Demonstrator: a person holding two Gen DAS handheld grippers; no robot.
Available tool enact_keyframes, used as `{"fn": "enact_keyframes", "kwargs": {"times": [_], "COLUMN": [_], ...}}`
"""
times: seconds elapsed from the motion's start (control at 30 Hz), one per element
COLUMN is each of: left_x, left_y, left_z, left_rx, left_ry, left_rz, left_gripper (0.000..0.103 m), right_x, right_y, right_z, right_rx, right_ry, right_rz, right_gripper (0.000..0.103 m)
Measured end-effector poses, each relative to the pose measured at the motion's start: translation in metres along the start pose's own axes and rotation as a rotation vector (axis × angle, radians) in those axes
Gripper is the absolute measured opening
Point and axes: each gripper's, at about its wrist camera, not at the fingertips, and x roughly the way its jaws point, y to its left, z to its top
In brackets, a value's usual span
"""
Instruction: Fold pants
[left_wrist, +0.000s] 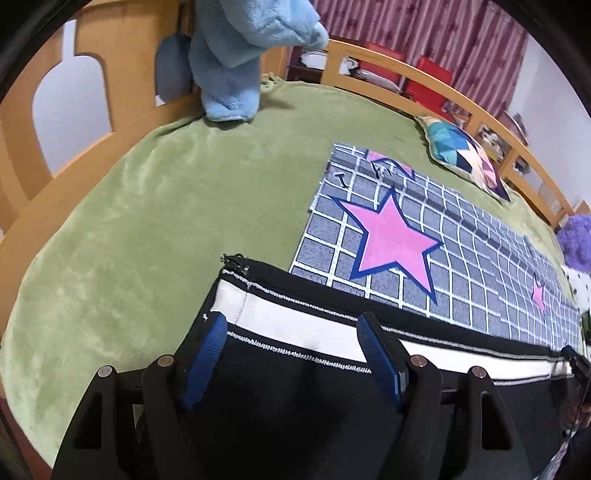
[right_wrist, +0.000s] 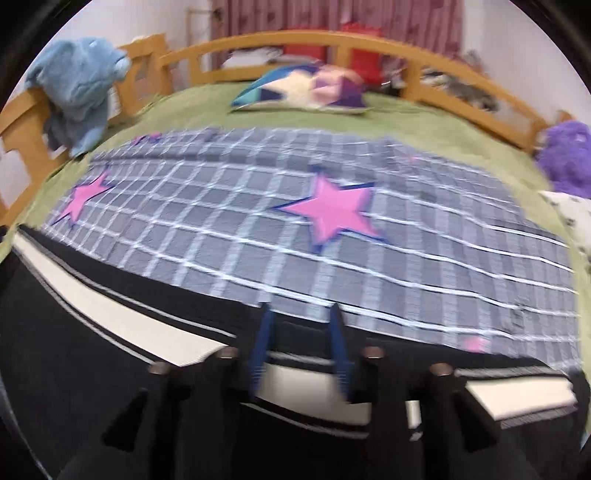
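Note:
Black pants (left_wrist: 295, 398) with a white side stripe lie flat along the near edge of the bed, on a grey checked mat with pink stars (left_wrist: 424, 251). A zipped leg end shows at the left. My left gripper (left_wrist: 291, 325) is open, its blue pads spread over the stripe near that leg end. In the right wrist view the pants (right_wrist: 110, 350) run across the bottom. My right gripper (right_wrist: 301, 314) is open with a narrower gap, its fingertips above the pants' far edge. That view is blurred.
A green blanket (left_wrist: 129, 221) covers the bed inside a wooden rail (left_wrist: 443, 85). A blue plush toy (left_wrist: 240, 55) hangs at the rail. A colourful pillow (right_wrist: 306, 88) lies at the back. A purple plush (right_wrist: 565, 155) and a white spotted cushion (right_wrist: 572, 214) sit at the right.

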Motion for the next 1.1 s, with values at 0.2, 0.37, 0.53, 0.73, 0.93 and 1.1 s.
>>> {"fn": "enact_keyframes", "kwargs": {"times": [0.2, 0.37, 0.53, 0.73, 0.93, 1.1], "left_x": [0.059, 0.065, 0.014, -0.034, -0.015, -0.025], "left_y": [-0.003, 0.000, 0.028, 0.081, 0.115, 0.117], "left_z": [0.004, 0.016, 0.015, -0.030, -0.093, -0.093], "left_rx": [0.002, 0.000, -0.018, -0.087, -0.294, -0.312], "left_ry": [0.049, 0.035, -0.042, 0.001, 0.105, 0.029], "left_rz": [0.045, 0.028, 0.135, 0.139, -0.034, -0.070], "left_gripper": [0.071, 0.071, 0.071, 0.071, 0.067, 0.029], "right_x": [0.034, 0.039, 0.017, -0.043, -0.074, -0.091], "right_y": [-0.038, -0.035, -0.040, -0.011, 0.016, 0.028], "right_z": [-0.019, -0.016, -0.007, -0.032, -0.075, -0.101], "right_rx": [0.081, 0.079, 0.203, 0.194, 0.221, 0.278], "right_ry": [0.084, 0.072, 0.044, -0.038, 0.002, 0.035], "right_rz": [-0.075, -0.130, -0.144, -0.150, -0.149, -0.111], "right_gripper": [0.033, 0.033, 0.036, 0.055, 0.056, 0.056]}}
